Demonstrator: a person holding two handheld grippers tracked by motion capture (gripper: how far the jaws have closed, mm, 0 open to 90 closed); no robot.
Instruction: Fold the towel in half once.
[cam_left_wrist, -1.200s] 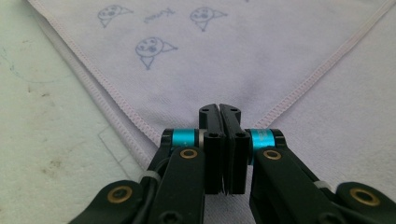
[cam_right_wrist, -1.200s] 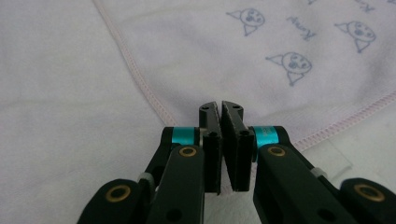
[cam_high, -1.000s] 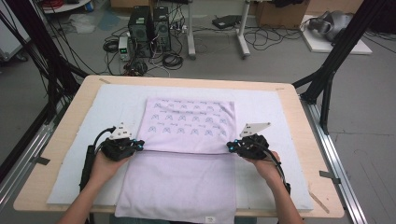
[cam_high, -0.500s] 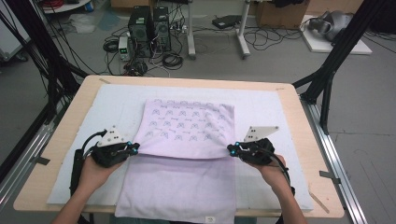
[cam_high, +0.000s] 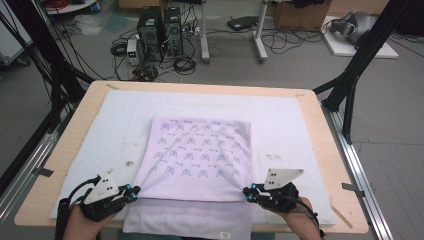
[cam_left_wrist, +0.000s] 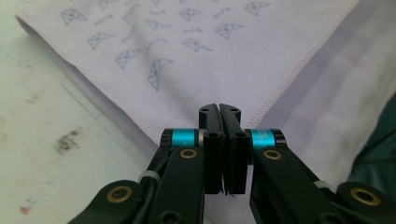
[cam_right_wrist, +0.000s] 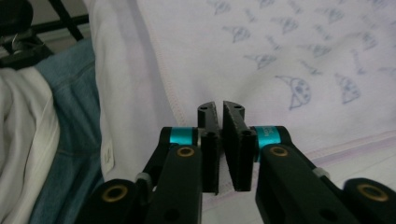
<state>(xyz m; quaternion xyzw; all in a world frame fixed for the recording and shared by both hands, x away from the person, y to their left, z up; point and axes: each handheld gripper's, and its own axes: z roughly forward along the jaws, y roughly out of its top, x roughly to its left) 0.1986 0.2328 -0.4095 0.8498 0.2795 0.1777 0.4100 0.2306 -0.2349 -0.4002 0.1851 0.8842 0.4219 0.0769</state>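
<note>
A pale lilac cloth printed with small blue figures lies folded over on the white mat. Its plain lower layer sticks out toward me. My left gripper sits at the near left corner of the printed upper layer, jaws shut, and the corner runs in behind the tips. My right gripper sits at the near right corner. Its jaws have just eased apart a hair at the tips, with the hemmed corner still going in behind them.
The mat covers most of the wooden table. The lower layer hangs over the table's near edge against the person's jeans. Black frame legs stand at the table's right and left, and computers and cables lie on the floor beyond.
Both grippers have moved toward the near edge, drawing the printed upper layer's front edge with them. More printed cloth now covers the plain lower layer.
</note>
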